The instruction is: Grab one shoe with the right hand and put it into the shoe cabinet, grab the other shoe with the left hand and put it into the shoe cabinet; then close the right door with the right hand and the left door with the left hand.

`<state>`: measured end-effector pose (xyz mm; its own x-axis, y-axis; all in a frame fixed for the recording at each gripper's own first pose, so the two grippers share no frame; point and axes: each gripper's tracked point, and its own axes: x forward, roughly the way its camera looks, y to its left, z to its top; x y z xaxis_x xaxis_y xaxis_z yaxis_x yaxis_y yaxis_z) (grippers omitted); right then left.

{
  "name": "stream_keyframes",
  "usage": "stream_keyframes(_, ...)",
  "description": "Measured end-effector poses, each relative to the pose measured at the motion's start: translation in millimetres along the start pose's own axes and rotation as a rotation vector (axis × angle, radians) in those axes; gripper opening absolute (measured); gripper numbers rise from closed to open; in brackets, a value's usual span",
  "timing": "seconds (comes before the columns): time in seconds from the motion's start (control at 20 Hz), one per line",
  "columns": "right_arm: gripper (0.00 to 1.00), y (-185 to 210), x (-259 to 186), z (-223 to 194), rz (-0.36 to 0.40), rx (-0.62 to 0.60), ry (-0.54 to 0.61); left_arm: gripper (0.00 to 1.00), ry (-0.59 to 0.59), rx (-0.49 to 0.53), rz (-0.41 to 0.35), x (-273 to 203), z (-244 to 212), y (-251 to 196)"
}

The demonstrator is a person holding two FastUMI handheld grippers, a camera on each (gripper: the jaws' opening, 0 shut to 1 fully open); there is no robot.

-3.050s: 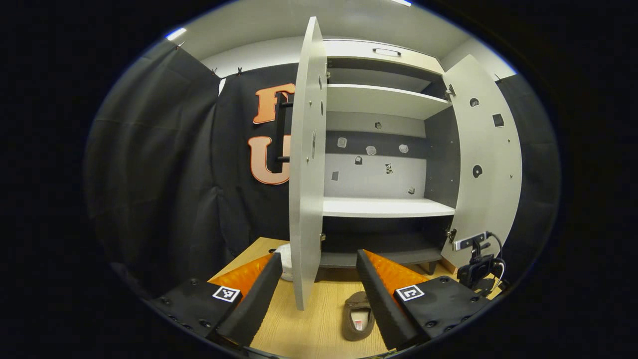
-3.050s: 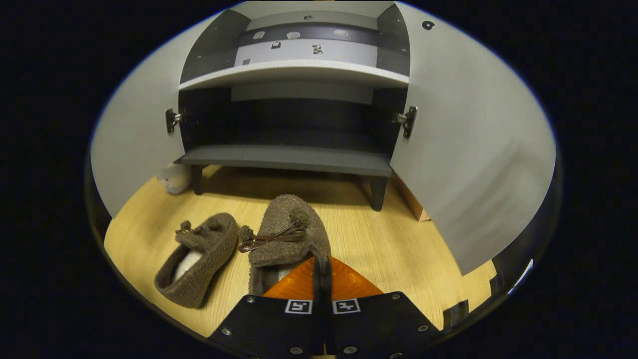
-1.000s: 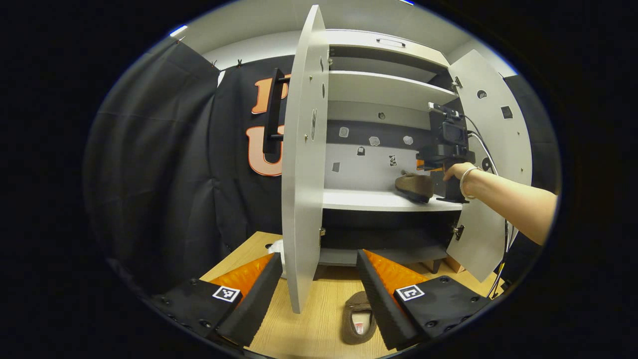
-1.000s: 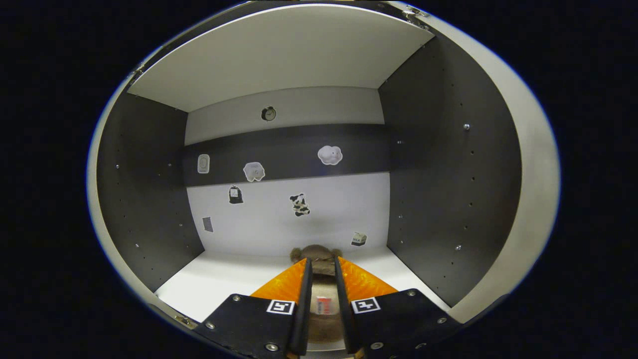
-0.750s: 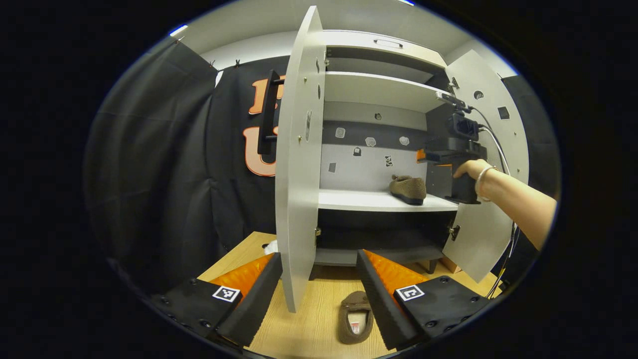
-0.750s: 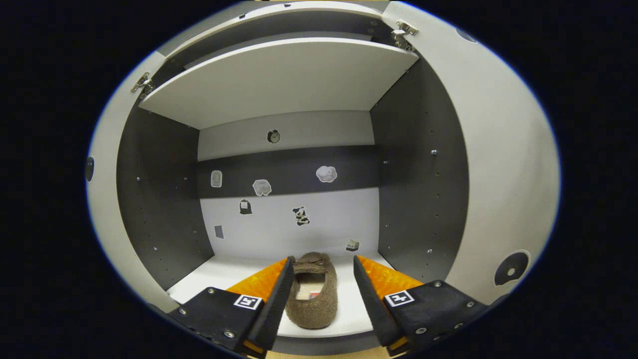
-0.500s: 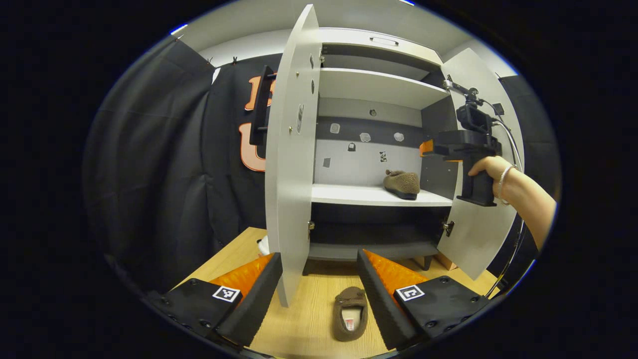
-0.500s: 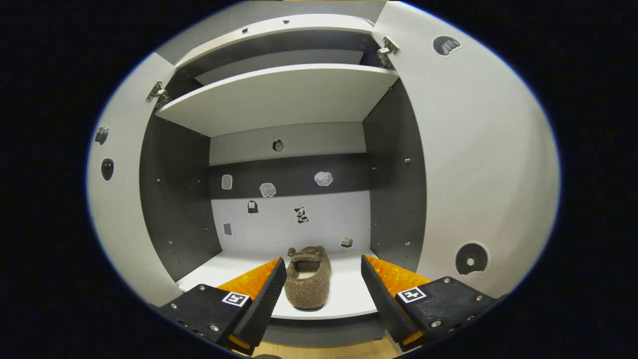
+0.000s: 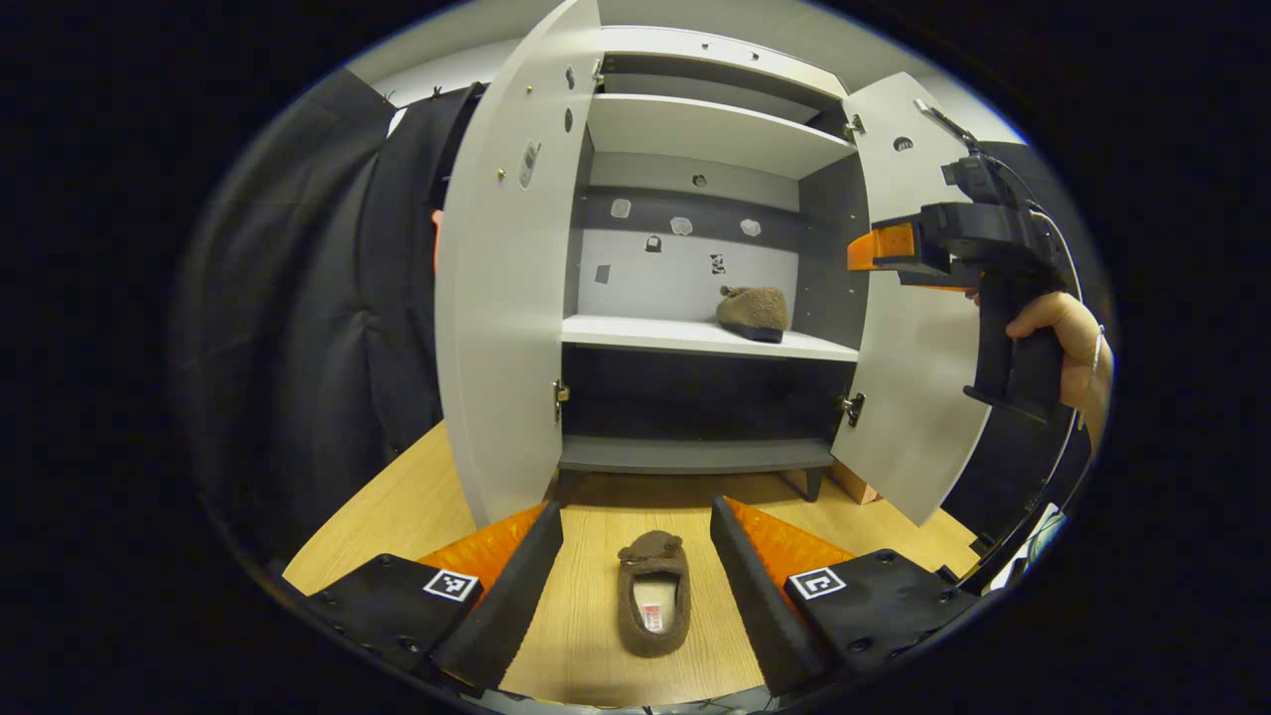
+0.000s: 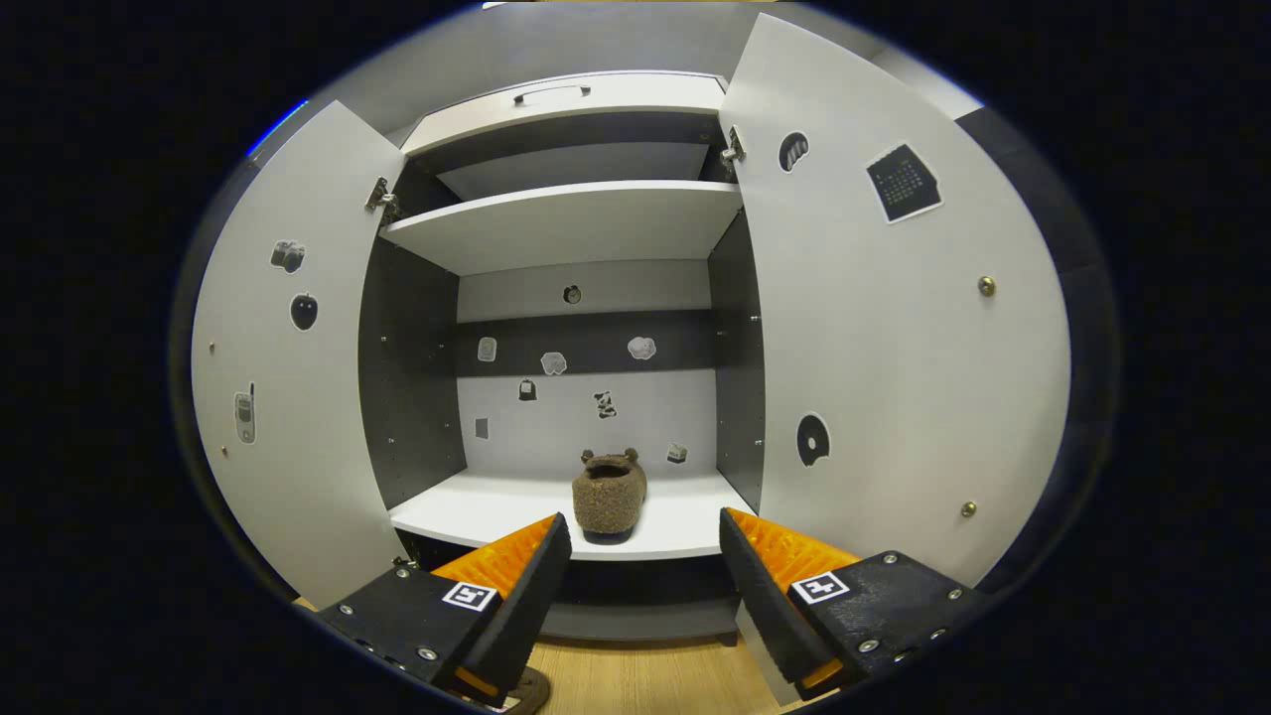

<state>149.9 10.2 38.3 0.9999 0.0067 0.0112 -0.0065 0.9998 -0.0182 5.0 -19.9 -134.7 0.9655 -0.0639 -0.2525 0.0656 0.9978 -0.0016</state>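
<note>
Wooden floor in front of the shoe cabinet has the second shoe lying dead ahead between the spread fingers of the left gripper, toe toward the cabinet, while the right gripper, also spread and empty, faces the first shoe on the middle shelf.

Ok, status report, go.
Both grippers open: left over floor shoe, right clear of cabinet. One shoe shelved. Both doors open, left door beside the approach.
</note>
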Motion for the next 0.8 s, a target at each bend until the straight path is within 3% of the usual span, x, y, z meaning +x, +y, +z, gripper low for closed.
stream_keyframes(0.25, 0.92, -20.7, -27.9, -15.7, -0.032, 0.020, 0.027, 0.98, 0.087, 0.033, -0.069, 27.9, -39.5, -26.6)
stream_keyframes(0.6, 0.92, -47.8, -45.8, -27.9, -0.073, 0.000, 0.053, 0.98, 0.222, 0.111, -0.088, 77.7, -103.9, -27.1)
stream_keyframes(0.8, 0.92, -54.6, -51.4, -32.1, -0.083, 0.011, 0.063, 0.99, 0.335, 0.105, -0.104, 98.4, -144.7, -29.3)
